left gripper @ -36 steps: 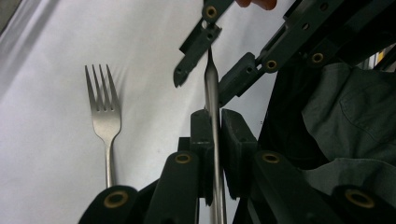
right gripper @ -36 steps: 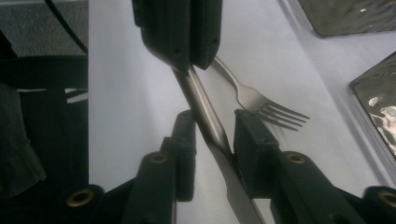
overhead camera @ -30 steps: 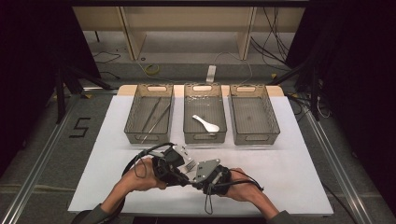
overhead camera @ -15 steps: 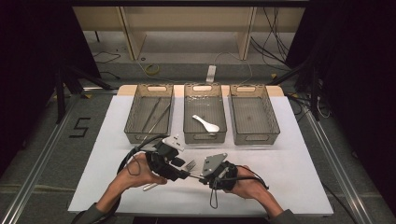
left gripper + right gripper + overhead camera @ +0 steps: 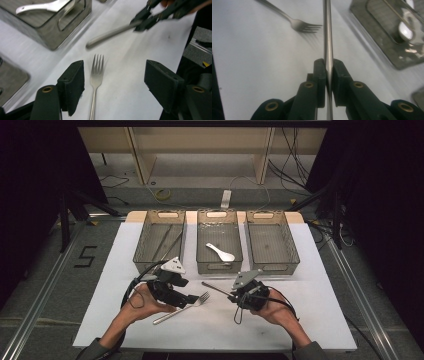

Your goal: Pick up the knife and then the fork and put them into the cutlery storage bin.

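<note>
My left hand-held gripper (image 5: 112,85) has just been opening; its jaws stand wide with the fork (image 5: 96,77) lying loose between them on the tabletop (image 5: 300,320). My right hand-held gripper (image 5: 328,67) is clamped on a metal rod (image 5: 327,30) pointing toward ten o'clock in the high view.

My left claw (image 5: 192,298) sits low over the counter (image 5: 310,320), forearm coming in from seven o'clock, pointing toward three o'clock. Its jaws have just been opening and stand wide, pads (image 5: 72,85) touching nothing. My right claw (image 5: 231,295) comes in from five o'clock and points toward ten o'clock, jaws pinched tight on a thin metal rod (image 5: 327,37).
</note>
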The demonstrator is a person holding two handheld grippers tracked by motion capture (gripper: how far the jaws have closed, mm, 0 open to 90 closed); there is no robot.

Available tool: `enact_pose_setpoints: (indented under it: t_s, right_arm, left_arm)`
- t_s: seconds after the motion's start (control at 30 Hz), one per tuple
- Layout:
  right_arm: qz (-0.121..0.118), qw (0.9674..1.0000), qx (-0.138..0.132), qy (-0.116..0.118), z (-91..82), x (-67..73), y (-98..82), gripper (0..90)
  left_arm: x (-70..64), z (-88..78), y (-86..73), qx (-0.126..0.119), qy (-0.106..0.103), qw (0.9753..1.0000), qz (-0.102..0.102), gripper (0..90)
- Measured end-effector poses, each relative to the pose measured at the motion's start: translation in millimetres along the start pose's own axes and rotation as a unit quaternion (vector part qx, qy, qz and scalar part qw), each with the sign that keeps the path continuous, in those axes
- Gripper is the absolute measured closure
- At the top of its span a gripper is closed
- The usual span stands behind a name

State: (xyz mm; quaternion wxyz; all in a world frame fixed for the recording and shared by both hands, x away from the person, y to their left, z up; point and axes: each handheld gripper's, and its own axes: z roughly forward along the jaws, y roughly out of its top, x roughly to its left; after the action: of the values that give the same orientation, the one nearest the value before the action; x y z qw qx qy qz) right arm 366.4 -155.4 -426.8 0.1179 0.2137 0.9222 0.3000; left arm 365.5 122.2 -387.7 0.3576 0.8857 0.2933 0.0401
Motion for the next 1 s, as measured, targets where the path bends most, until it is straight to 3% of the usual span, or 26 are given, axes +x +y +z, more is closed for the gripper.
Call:
enact_pose_setpoints:
  t_s: [0.27, 0.43, 0.7, 1.0]
  right_arm:
    - [0.05, 0.9981, -0.014, -0.032, -12.4, -25.2, -9.8, 83.7]
    - [0.089, 0.9938, -0.032, -0.057, -24.5, -47.9, -17.0, 83.7]
    - [0.151, 0.9817, -0.058, -0.1, -44.7, -91.7, -16.1, 83.6]
    - [0.213, 0.9651, -0.061, -0.14, -47.6, -143.3, 7.2, 83.6]
  left_arm:
    - [17.3, 9.1, -19.7, 0.011, 0.025, 0.9992, -0.03, 31.1]
    - [21.8, 18.0, -31.8, 0.028, 0.046, 0.9977, -0.041, 27.7]
    - [23.9, 27.2, -43.7, 0.065, 0.065, 0.9949, -0.041, 21.2]
    - [22.5, 24.6, -49.4, 0.062, 0.072, 0.9948, -0.037, 18.3]
